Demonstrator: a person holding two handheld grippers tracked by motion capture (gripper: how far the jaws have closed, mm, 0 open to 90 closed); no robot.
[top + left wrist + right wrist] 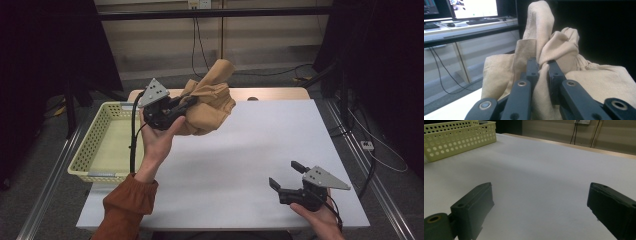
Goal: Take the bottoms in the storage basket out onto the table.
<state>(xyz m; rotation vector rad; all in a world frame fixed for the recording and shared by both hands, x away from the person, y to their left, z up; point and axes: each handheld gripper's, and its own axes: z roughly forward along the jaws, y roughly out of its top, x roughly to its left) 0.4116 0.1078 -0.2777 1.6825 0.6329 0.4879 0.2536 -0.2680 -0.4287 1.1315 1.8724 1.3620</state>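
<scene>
High view: my left gripper (189,103), upper centre of frame, has its fingers clamped on the tan cloth (212,100), bunched and lifted over the table's (240,150) far edge beside the yellow basket (95,145).

Left gripper view: fingers (532,71) pinch a fold of cloth, centre frame.

Right gripper view: my right gripper's (539,202) fingers spread wide over bare table; basket upper left.

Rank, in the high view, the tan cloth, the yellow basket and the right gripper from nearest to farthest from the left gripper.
1. Tan cloth: pinched in the jaws of the left gripper, bunched at the table's far edge.
2. Yellow basket: just to its left, at the table's left edge.
3. Right gripper: farthest, jaws open, near the table's front right corner.
</scene>
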